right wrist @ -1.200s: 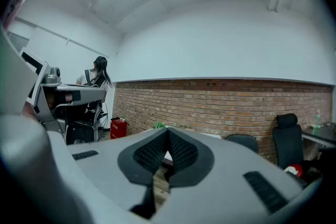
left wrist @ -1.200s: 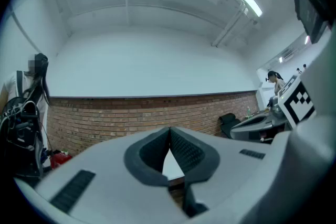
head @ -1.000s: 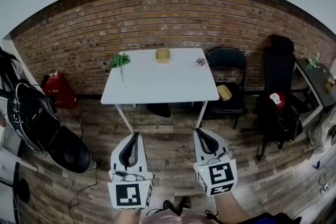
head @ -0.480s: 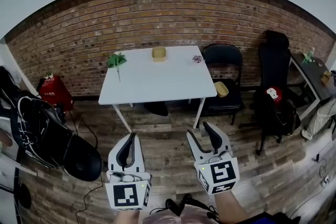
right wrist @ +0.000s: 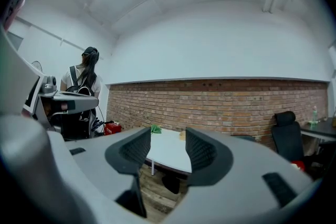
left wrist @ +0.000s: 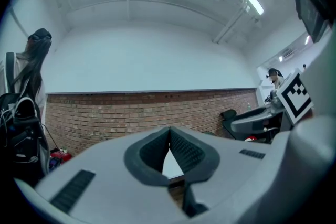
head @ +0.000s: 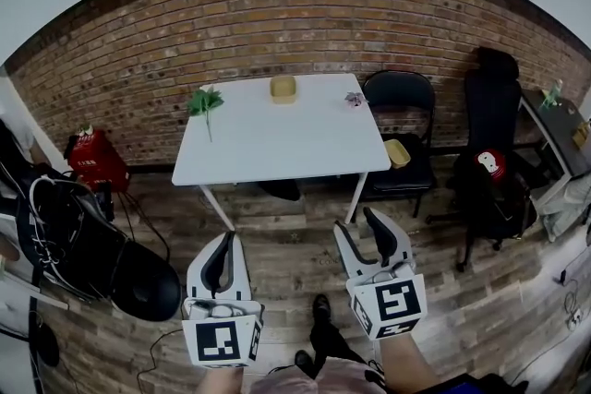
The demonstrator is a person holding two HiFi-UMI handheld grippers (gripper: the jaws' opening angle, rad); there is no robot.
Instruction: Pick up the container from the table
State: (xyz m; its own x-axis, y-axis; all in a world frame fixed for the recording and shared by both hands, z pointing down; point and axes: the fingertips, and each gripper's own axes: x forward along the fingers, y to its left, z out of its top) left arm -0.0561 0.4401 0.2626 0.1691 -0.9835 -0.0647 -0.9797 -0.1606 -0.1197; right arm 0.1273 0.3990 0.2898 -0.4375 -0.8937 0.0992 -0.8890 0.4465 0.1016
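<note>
Approach phase, nothing touched yet: the container [head: 283, 89] sits at twelve o'clock on the white counter [head: 277, 152], by its far edge, well apart from both tools. Left gripper [head: 227, 241] hangs at seven o'clock, jaws clenched on nothing. Right gripper [head: 355, 221] at five o'clock: jaws have just been opening, wide and empty. Next, I reckon, it reaches across the counter to straddle that container.

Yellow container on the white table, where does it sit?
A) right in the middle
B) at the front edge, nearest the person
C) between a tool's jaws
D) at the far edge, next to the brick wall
D: the yellow container sits at the far edge of the white table, close to the brick wall.
</note>
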